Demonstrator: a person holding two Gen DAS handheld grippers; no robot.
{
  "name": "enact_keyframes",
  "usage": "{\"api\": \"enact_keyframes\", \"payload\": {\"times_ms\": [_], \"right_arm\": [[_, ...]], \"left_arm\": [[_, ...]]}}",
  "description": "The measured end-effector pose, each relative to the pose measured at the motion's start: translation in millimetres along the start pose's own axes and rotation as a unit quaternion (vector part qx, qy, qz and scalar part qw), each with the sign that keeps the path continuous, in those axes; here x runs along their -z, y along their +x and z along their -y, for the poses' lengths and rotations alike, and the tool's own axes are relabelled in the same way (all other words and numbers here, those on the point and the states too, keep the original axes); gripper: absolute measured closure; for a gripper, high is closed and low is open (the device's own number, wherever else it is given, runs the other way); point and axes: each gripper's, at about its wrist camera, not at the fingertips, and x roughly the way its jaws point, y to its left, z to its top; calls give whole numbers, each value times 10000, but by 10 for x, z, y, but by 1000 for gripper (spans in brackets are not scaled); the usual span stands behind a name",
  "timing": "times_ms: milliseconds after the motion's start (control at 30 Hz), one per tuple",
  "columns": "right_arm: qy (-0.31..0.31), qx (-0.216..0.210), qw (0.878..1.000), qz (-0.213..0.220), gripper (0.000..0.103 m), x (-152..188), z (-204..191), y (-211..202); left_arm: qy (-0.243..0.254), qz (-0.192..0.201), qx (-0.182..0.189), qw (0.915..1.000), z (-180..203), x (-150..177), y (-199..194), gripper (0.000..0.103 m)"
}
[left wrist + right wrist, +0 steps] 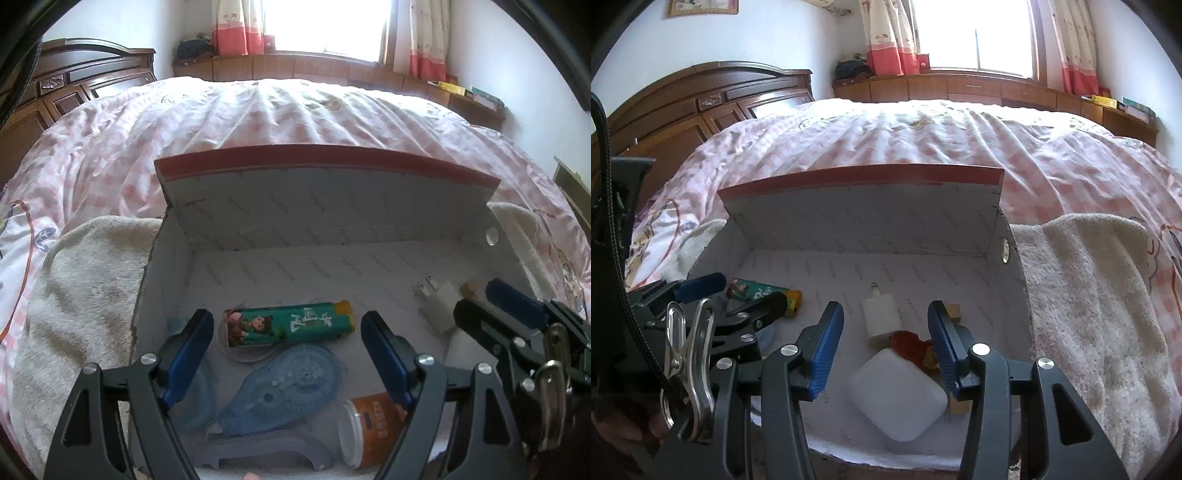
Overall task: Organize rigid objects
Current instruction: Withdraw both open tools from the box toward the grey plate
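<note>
An open white cardboard box (314, 206) (864, 214) with a red-edged lid sits on a bed. Its left part holds a green lighter (288, 325) (757, 290), a blue correction tape (284, 391), an orange and white bottle (369, 428) and a grey piece (266, 454). My left gripper (288, 354) (738, 297) hangs open over them, holding nothing. My right gripper (886, 343) (491, 306) is open above a white rounded case (897, 395) that lies on the box floor. Beyond it lie a white charger plug (882, 317) (439, 302), a red item (912, 343) and a wooden block (955, 312) (471, 288).
The box rests on a cream towel (85, 280) (1089, 295) spread over a pink checked quilt (258, 118) (923, 136). A dark wooden headboard (701, 103) stands at the left, with low wooden cabinets (960, 86) under the window behind. A metal clip (690, 354) hangs on the left gripper.
</note>
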Motion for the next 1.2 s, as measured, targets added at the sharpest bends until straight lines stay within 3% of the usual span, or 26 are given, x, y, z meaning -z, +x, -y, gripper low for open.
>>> {"api": "enact_keyframes", "payload": {"times_ms": [633,1200], "right_arm": [[48,-271,9995,169,54,157,-122,-509],[-9,-246,9997,-75,54,696,-115,-913]], "left_arm": [[44,57,198,9998,96,226,-552,18],[107,-206,372,9990,165,689,-855,18]]}}
